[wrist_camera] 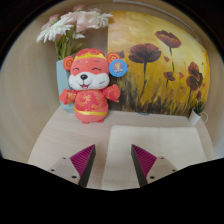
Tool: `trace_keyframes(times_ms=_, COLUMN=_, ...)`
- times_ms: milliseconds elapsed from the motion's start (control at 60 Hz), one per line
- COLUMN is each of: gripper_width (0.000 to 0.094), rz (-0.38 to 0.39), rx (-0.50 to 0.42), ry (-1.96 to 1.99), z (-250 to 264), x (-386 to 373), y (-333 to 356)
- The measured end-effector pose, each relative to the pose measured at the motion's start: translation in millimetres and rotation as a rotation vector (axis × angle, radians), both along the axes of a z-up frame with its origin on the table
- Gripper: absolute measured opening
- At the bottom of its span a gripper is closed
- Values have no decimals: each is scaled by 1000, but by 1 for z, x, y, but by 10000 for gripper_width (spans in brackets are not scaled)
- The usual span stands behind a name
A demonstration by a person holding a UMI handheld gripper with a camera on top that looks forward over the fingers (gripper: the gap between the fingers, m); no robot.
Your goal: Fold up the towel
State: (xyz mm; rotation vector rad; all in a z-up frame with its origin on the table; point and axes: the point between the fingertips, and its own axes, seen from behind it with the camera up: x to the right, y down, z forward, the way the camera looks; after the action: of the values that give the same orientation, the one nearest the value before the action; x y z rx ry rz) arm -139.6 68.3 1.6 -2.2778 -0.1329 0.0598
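A pale cream towel [155, 135] lies spread flat across the lower centre and lower right of the frame, smooth and plain, with no fold showing. Its left edge runs as a faint straight line down toward the bottom middle. Its near part passes beneath the gripper [115, 160], whose fingers stand apart, gripping nothing.

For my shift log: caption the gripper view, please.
Open gripper over a pale surface, facing a red plush tiger toy, a flower vase and a poppy painting; no towel visible.
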Motion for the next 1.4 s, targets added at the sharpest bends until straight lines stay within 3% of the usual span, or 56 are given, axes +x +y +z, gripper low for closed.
trace_keyframes(times_ms=83, gripper_width=601, rz=-31, rx=-16, ry=-49, z=-11, x=8, y=6)
trace_keyframes(times_ms=150, gripper_width=406, rz=-64, rx=-7, ry=-90, z=-12, x=19, y=7)
trace_keyframes(times_ms=250, gripper_width=326, rz=-67, rx=-7, ry=-96, z=-13, x=20, y=5)
trace_keyframes(times_ms=317, gripper_width=76, rz=-92, rx=-20, ry=-142, z=-13, x=34, y=4)
trace_keyframes(times_ms=433, gripper_width=36, rz=-49, rx=-56, ry=-161, z=-16, x=34, y=4)
trace_keyframes(times_ms=550, gripper_width=32, rz=-40, rx=-93, ry=-104, z=-8, x=32, y=2)
trace_keyframes(times_ms=667, gripper_width=32, rz=-6, rx=-22, ry=-195, z=49, x=60, y=8)
trace_keyframes(times_ms=867, gripper_width=33, rz=-49, rx=53, ry=-325, z=128, x=179, y=1)
trace_keyframes(times_ms=967, gripper_width=54, rz=-73, rx=67, ry=-308, z=122, x=242, y=-4)
trace_keyframes(times_ms=1033, gripper_width=214, rz=-93, rx=56, ry=-287, z=98, x=278, y=-8)
trace_keyframes(times_ms=1067, gripper_width=328, rz=-110, rx=24, ry=-299, z=80, x=298, y=-14)
trace_keyframes(times_ms=1117, gripper_width=422, rz=-121, rx=-36, ry=-334, z=58, x=321, y=-25)
trace_keyframes(times_ms=1217, gripper_width=530, rz=-103, rx=-75, ry=-344, z=44, x=338, y=-38)
trace_keyframes(times_ms=1400, gripper_width=626, rz=-110, rx=8, ry=-255, z=81, x=317, y=-47)
